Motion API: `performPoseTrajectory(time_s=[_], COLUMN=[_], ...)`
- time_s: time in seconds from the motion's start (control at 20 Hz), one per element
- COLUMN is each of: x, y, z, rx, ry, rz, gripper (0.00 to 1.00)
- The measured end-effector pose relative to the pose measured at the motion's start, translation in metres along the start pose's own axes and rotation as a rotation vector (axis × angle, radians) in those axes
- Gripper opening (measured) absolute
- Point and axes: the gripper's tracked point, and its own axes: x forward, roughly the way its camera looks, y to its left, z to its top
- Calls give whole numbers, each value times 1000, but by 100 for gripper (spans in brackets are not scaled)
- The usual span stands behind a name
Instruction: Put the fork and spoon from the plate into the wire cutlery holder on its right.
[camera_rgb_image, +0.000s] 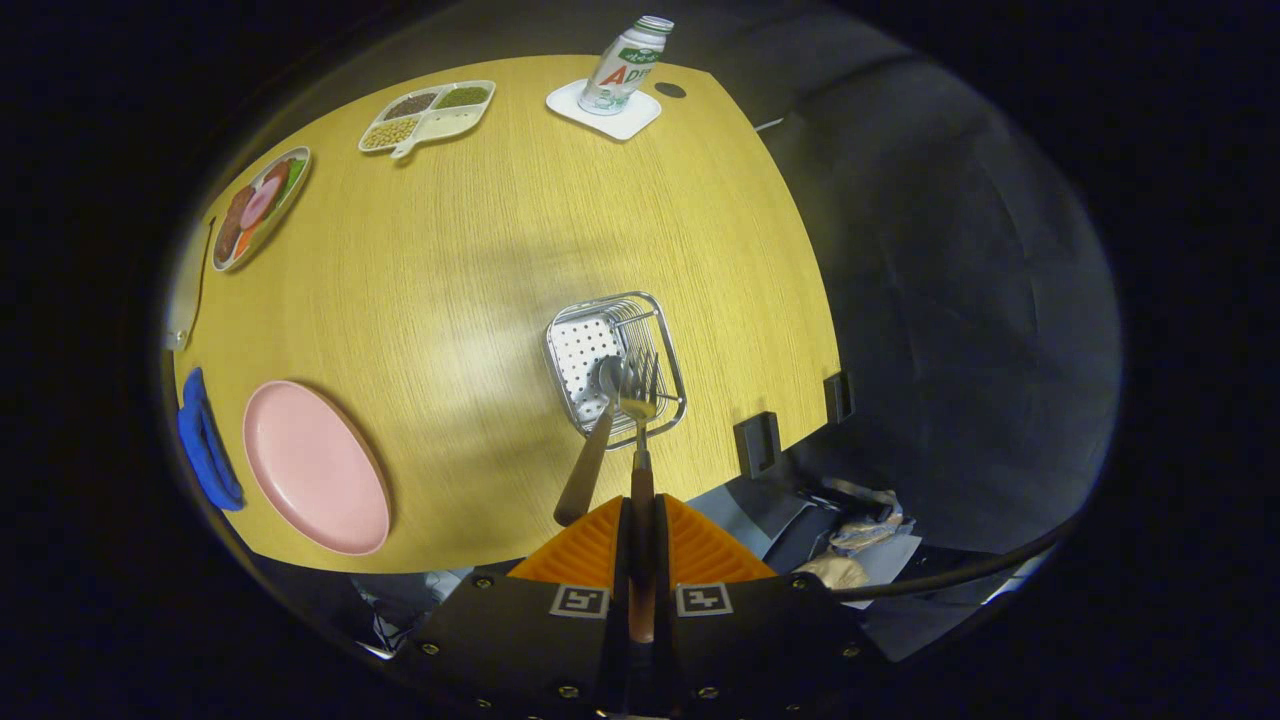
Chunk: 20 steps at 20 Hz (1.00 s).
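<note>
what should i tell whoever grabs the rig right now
Gripper: shut on the fork, holding it by the handle, tines hanging over the wire cutlery holder.
Spoon: already in the holder, bowl down, handle leaning out toward the gripper.
Pink plate: left of the holder, nothing on it.
Done: spoon placed, fork lifted and brought over.
Left: lower the fork into the holder beside the spoon, open, back away.

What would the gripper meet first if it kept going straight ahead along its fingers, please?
Probably the wire cutlery holder. The gripper is shut on the fork, whose tines hang over the holder beside the spoon leaning in it. Depth is unclear.
</note>
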Motion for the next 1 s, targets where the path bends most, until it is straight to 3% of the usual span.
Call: performPoseTrajectory(time_s=[0.55,0.75,0.9,1.0], x=[4,-2,-7,-9], y=[-5,-9,-10,-9], z=[3,8,12,15], rx=[18,5,11,18], ry=[-15,-42,-71,-98], rz=[20,8,8,10], gripper=[11,19,39,43])
